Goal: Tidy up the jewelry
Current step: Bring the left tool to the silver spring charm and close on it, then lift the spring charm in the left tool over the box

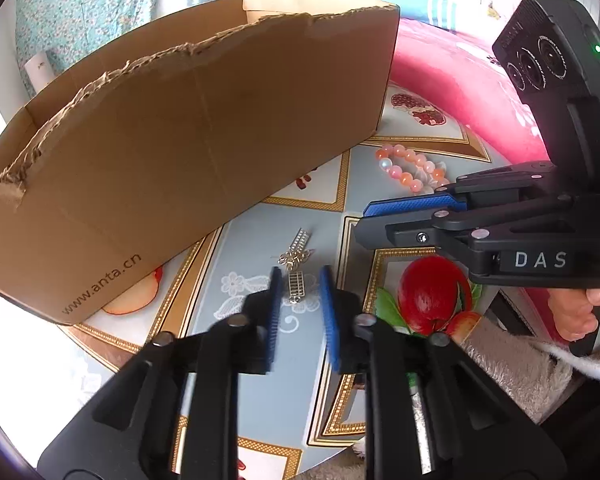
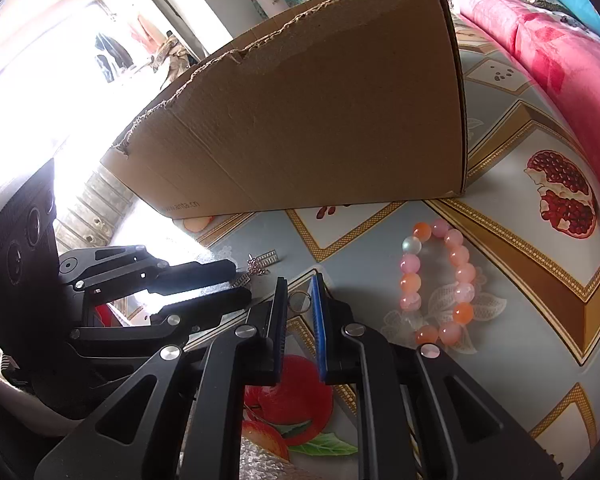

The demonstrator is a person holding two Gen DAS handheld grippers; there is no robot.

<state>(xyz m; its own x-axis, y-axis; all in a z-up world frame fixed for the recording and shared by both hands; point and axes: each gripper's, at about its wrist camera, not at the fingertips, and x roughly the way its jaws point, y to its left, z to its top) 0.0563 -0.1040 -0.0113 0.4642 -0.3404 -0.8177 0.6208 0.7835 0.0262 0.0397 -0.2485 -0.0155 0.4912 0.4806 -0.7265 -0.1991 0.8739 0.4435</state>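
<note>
**Left wrist view.** The left gripper hung over a silver chain of flat ladder-like links lying on the glossy, fruit-printed tablecloth. Its ribbed blue pads stood narrowly apart with the chain between them, neither pad pressing it. The right gripper appeared side-on only, so what it held was hidden here. Behind it lay a bracelet of round pink and orange beads, and a plush pink blanket.

**Right wrist view.** Only this view showed a thin metal ring pinched upright between the pad tips of the right gripper. The bracelet lay well apart to the right. The corrugated cardboard box, its rim torn ragged, stood behind on the tablecloth.
</note>
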